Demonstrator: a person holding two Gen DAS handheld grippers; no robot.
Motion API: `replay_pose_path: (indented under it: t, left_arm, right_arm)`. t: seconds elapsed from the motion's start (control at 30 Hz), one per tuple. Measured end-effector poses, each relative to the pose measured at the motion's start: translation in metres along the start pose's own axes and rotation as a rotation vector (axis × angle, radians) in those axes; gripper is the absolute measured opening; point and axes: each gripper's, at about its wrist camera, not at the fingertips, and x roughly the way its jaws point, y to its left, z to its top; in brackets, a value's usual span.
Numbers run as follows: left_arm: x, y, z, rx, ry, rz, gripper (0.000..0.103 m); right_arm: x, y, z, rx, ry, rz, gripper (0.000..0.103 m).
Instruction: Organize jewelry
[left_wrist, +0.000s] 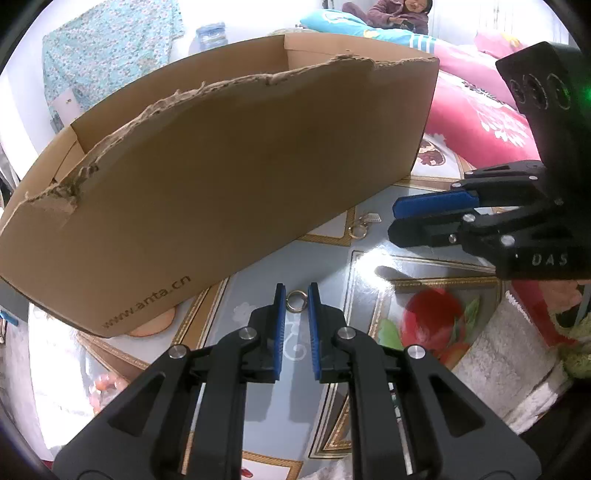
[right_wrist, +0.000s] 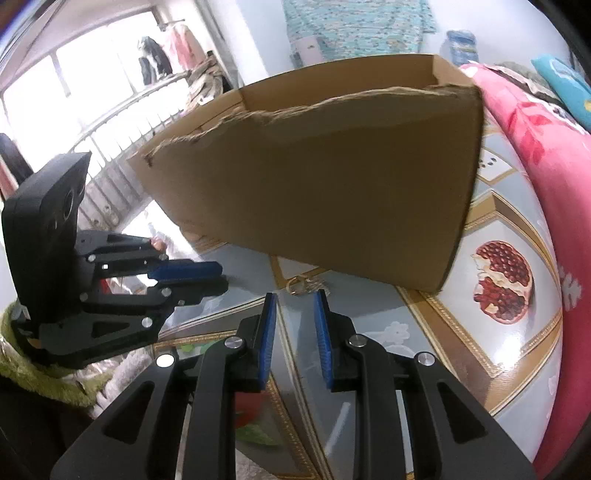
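A small gold ring (left_wrist: 297, 301) lies on the glossy table between the tips of my left gripper (left_wrist: 296, 295), whose blue pads stand a little apart on either side of it. A second gold ring with a small clasp piece (left_wrist: 358, 229) lies further off by the cardboard box (left_wrist: 229, 177); it also shows in the right wrist view (right_wrist: 297, 286) just ahead of my right gripper (right_wrist: 295, 306), which is open and empty. The right gripper shows in the left wrist view (left_wrist: 397, 218), the left gripper in the right wrist view (right_wrist: 218, 277).
The open cardboard box (right_wrist: 332, 177) with a torn top edge stands behind both rings. The table (right_wrist: 498, 229) has fruit pictures and gold borders. A pink quilt (right_wrist: 546, 155) lies at the right. A white towel (left_wrist: 517, 362) hangs at the near right edge.
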Motion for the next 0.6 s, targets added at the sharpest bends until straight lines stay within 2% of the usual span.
replay_pose_path:
  t: [0.1,0.2,0.6]
  left_arm:
    - [-0.001,0.003,-0.002,-0.009,0.002,0.002,0.011]
    - [-0.002,0.005,-0.003,-0.019,0.001,0.002,0.011]
    - [-0.003,0.01,-0.008,-0.034,-0.018,-0.013,0.011]
  right_arm:
    - [0.005,0.007,0.001,-0.03,0.023,0.015,0.021]
    - [0.012,0.012,0.002,-0.066,0.054,-0.013,0.021]
    - [0.027,0.021,0.02,-0.184,0.058,-0.096,0.021]
